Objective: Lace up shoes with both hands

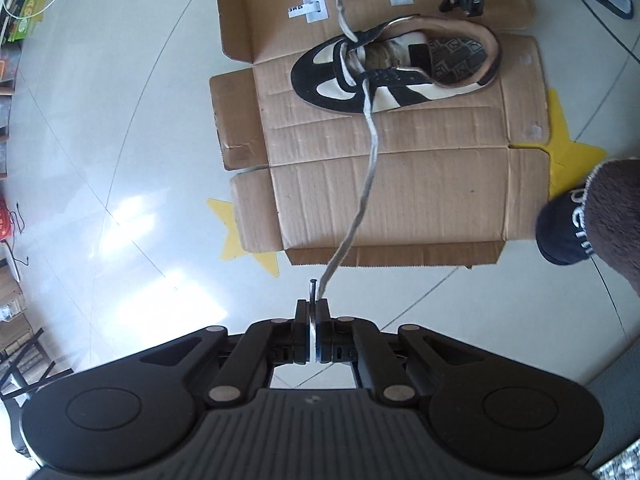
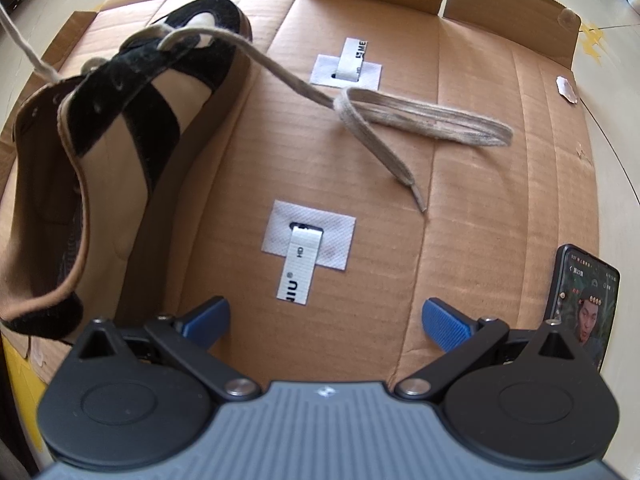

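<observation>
A black and cream shoe (image 1: pixel 394 68) lies on flattened cardboard (image 1: pixel 420 184). My left gripper (image 1: pixel 313 308) is shut on the end of a grey lace (image 1: pixel 370 160) that runs taut from the shoe's lower eyelets; the dark aglet sticks up between the jaws. In the right wrist view the shoe (image 2: pixel 120 128) is at left and the other lace end (image 2: pixel 400 120) lies slack and looped on the cardboard (image 2: pixel 480 220). My right gripper (image 2: pixel 326 318) is open and empty, low over the cardboard, beside the shoe's heel.
A phone (image 2: pixel 584 304) stands at the cardboard's right edge. White labels (image 2: pixel 308 248) are stuck on the cardboard. A slippered foot (image 1: pixel 592 220) is at the right. Yellow star stickers (image 1: pixel 248 240) mark the tiled floor. Clutter lines the left wall.
</observation>
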